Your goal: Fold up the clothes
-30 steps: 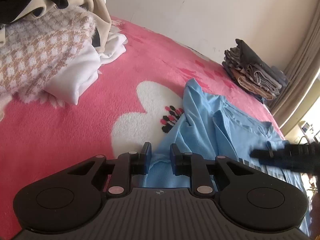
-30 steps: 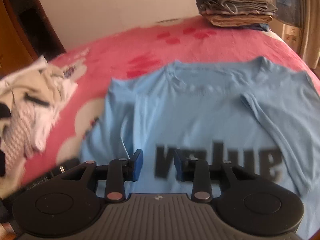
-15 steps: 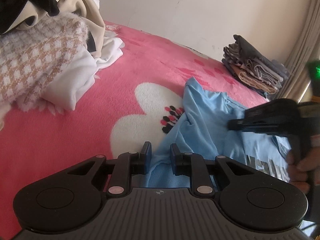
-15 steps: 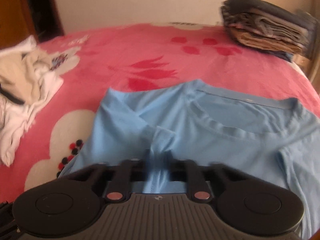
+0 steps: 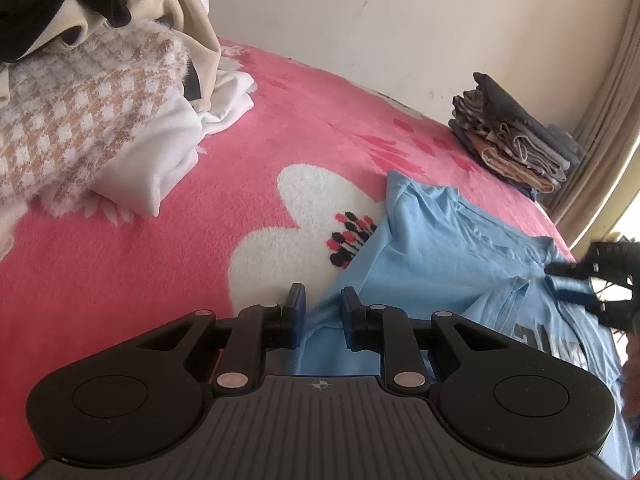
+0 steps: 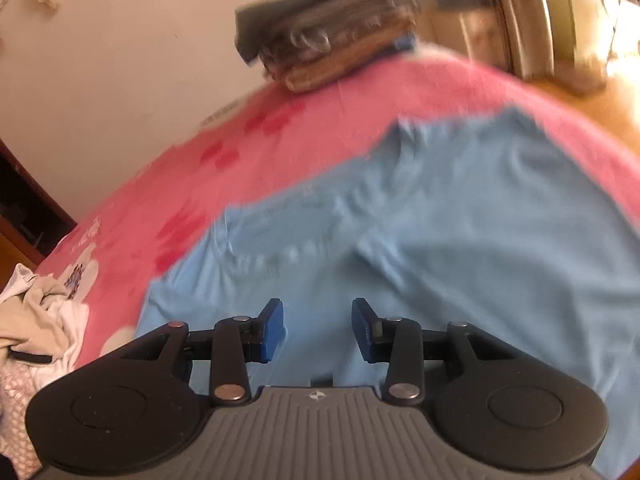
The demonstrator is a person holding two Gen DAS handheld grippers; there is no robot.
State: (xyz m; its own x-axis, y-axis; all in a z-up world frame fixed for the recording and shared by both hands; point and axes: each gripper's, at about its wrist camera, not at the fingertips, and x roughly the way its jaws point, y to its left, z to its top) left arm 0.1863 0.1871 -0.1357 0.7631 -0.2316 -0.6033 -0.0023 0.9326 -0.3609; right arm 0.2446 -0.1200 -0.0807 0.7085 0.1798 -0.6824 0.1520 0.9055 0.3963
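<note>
Bright daylight from the window side, far right in both views; overexposed glare there. Left wrist view sharp on the pink blanket, soft shadow under the clothes pile. Right wrist view smeared by motion blur across the blue T-shirt and folded stack. Strong fisheye bending, dark corners at edges.
</note>
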